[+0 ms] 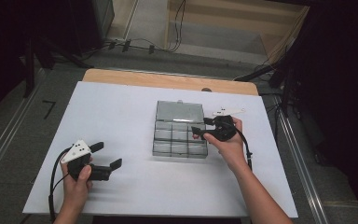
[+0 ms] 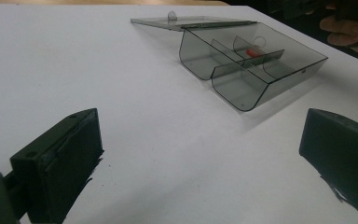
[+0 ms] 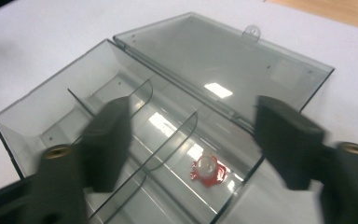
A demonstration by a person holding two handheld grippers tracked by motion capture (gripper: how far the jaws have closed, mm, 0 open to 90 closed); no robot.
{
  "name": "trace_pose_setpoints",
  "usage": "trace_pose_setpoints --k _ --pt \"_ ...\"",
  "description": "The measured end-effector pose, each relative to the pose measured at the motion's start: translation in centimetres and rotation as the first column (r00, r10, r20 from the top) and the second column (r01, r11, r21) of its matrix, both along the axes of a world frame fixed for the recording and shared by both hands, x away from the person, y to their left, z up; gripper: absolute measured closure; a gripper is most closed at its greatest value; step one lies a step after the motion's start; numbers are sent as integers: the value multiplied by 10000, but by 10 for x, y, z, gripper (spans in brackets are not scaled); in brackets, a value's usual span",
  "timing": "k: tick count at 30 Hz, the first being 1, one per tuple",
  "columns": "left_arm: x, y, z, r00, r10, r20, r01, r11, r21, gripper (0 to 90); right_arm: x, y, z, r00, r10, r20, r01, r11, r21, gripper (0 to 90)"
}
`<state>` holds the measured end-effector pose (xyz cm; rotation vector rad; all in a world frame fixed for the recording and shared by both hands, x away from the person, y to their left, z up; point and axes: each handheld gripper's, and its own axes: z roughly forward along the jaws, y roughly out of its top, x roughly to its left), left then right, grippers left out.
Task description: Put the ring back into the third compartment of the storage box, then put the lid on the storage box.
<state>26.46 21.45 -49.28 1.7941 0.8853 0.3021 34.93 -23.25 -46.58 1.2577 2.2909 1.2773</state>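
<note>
1. I am holding my right hand-held gripper [image 3: 191, 140] with its jaws standing wide and nothing between the pads, hovering just above the small red piece [image 3: 208, 170] lying in a compartment at the lower middle of the right gripper view.
2. That piece is looking tiny, light and glossy, likely slippery; I am judging a pinch across its narrow middle safest, since the dividers are crowding it.
3. The clear organizer box [image 1: 180, 135] is sitting on the white bench [image 1: 121, 121] at the centre of the high view, its lid [image 3: 223, 60] lying flat open behind. It is looking thin, stiff and light, apt to slide if nudged.
4. My left hand-held gripper [image 1: 106, 156] is resting wide and empty at the lower left of the high view, well apart from the box.
5. My own jaws are blurring, and reflections are making the red piece's exact shape hard to read.
</note>
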Motion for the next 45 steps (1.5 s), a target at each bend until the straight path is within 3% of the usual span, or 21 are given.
trace_pose_setpoints --k 2,4,6,12,19,23,33,45 --pt "1 -2 4 9999 59 127 -59 10000 53 0 0 -5 2 10000 -10 -36 11 9993 385 86" --pt "2 -3 9 9998 86 203 -85 10000 -33 0 0 -11 5 10000 80 -24 -78 9974 715 65" --pt "4 -6 13 9997 91 232 -88 9999 -132 0 0 -15 6 9999 118 16 -119 9969 775 0" --pt "12 -15 23 9995 -20 317 23 10000 -71 0 0 -26 9 9999 -13 165 -7 9929 1192 0" --pt "27 -27 34 9984 -389 415 391 9992 -28 0 1 -32 8 9998 -81 171 60 9930 1182 0" --pt "41 -35 38 9971 -736 203 738 9972 -108 0 1 -35 8 9996 -213 195 188 9926 1196 0" --pt "68 -57 50 9937 -1086 258 1089 9940 -105 0 3 -40 8 9997 -176 147 155 9914 1298 0" --pt "103 -86 48 9879 -1550 -85 1551 9879 95 0 12 -37 0 9996 -299 25 292 9899 1386 0"
